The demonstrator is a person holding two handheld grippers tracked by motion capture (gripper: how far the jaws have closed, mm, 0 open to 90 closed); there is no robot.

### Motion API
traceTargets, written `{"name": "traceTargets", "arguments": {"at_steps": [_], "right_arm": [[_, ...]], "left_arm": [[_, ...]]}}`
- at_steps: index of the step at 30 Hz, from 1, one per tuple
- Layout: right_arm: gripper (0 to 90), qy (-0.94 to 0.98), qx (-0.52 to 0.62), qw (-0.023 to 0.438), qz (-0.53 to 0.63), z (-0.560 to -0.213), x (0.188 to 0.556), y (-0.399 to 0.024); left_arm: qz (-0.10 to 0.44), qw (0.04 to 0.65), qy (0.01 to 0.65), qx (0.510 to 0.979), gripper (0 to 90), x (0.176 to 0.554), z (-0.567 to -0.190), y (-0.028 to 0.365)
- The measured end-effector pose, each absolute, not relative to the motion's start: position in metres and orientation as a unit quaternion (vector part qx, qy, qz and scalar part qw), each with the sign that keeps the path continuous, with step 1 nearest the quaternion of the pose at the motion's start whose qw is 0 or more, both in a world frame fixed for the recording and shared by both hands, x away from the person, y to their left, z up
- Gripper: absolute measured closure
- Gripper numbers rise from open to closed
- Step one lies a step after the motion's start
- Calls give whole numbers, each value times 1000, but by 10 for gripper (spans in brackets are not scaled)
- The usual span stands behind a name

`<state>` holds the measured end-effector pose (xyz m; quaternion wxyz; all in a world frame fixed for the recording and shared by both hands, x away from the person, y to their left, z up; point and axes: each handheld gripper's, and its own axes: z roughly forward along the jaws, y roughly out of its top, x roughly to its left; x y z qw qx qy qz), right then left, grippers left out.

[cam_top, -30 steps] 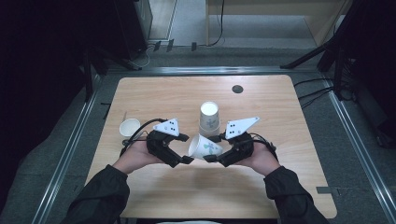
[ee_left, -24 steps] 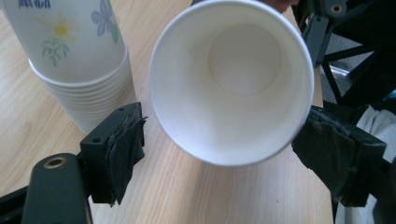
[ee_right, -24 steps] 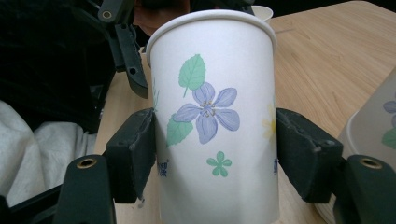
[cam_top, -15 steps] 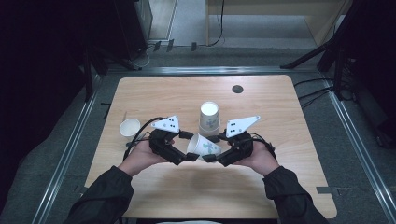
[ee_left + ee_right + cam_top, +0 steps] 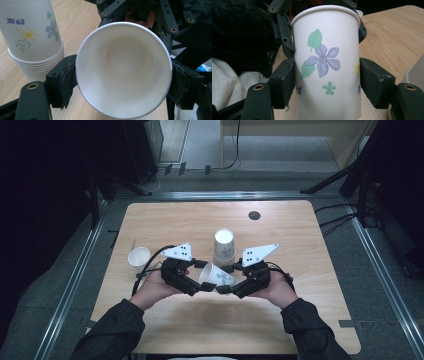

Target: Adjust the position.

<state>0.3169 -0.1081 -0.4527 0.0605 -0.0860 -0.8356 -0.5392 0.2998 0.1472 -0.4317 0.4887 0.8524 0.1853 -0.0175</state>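
A white paper cup (image 5: 217, 276) with a flower print lies tilted on its side between my two grippers, above the table's near middle. My left gripper (image 5: 202, 282) takes it at the mouth. In the left gripper view its pads (image 5: 66, 80) touch the rim of the cup (image 5: 125, 65) on both sides, and its jaws have just been closing onto it. My right gripper (image 5: 226, 288) is shut on the cup's lower body. In the right gripper view the pads (image 5: 284, 82) press against both sides of the cup (image 5: 327, 62).
A stack of the same cups (image 5: 224, 245) stands upside down just behind the grippers, and reaches into the left gripper view (image 5: 32, 37). A single upright cup (image 5: 139, 257) stands at the left. The wooden table (image 5: 300, 320) has a dark round hole (image 5: 254, 215) at the back.
Both hands stay where they were with the cup between them. The left gripper's jaws have drawn in a little around the cup's rim.
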Motion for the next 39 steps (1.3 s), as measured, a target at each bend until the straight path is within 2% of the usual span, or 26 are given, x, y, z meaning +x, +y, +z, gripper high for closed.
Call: {"name": "traceTargets", "arguments": {"at_steps": [25,35,39], "right_arm": [[332,-842,-80,65,-530,-453,315,-106],[264,-851,-83,61,-515,-456,315,-103],[230,-858,-79,41,-505,-458,313,-101]], "left_arm": [[-14,482,171,859,251,297,-429,149],[-8,486,172,857,250,298,-426,156],[-5,485,175,857,250,300,-425,160]]}}
